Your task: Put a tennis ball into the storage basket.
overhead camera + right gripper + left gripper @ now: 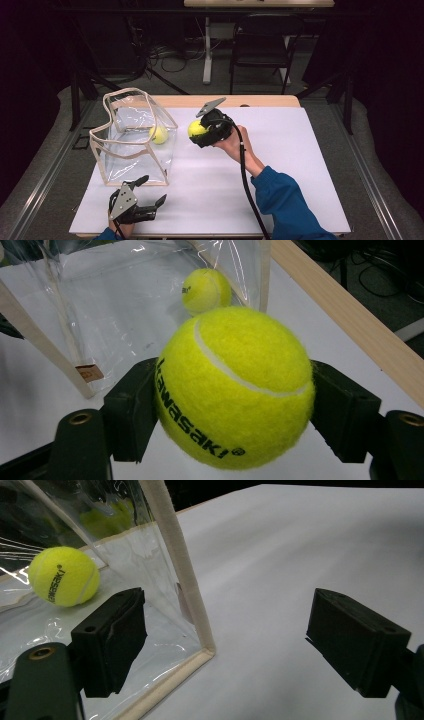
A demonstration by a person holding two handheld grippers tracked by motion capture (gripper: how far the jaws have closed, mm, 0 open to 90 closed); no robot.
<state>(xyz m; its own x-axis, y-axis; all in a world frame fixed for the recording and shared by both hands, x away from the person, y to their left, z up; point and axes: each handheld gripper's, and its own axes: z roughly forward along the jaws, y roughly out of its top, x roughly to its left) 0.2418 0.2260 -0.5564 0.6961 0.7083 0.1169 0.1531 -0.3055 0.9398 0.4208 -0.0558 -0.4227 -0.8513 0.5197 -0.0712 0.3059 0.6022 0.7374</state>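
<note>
Held tennis ball [235, 390]: clamped between the right gripper [206, 129] jaws, one pad on each side, "Kawasaki" print facing the right gripper view. In the high view it's up off the white table sheet [280, 165], just right of the clear bag [132, 137], near the bag's open top edge. Ball and bag look apart, not touching, though depth is hard to judge from above.

Second tennis ball [159, 134] sits inside the bag, on its floor toward the far right corner. In the right gripper view it's straight behind the held ball, seen through the plastic.

Bag: transparent plastic, beige fabric trim, standing on the sheet's left half, top open and slightly slumped. Small brown label on the trim near a lower corner.

Left gripper [150, 192]: jaws spread wide, nothing between the pads. It's low at the near left of the table, just in front of the bag's near corner. In the left gripper view one jaw lines up with the bag's side panel, the other is over bare sheet; the trimmed corner edge stands between them.

Person's blue sleeve [285, 200] comes in bottom right.
</note>
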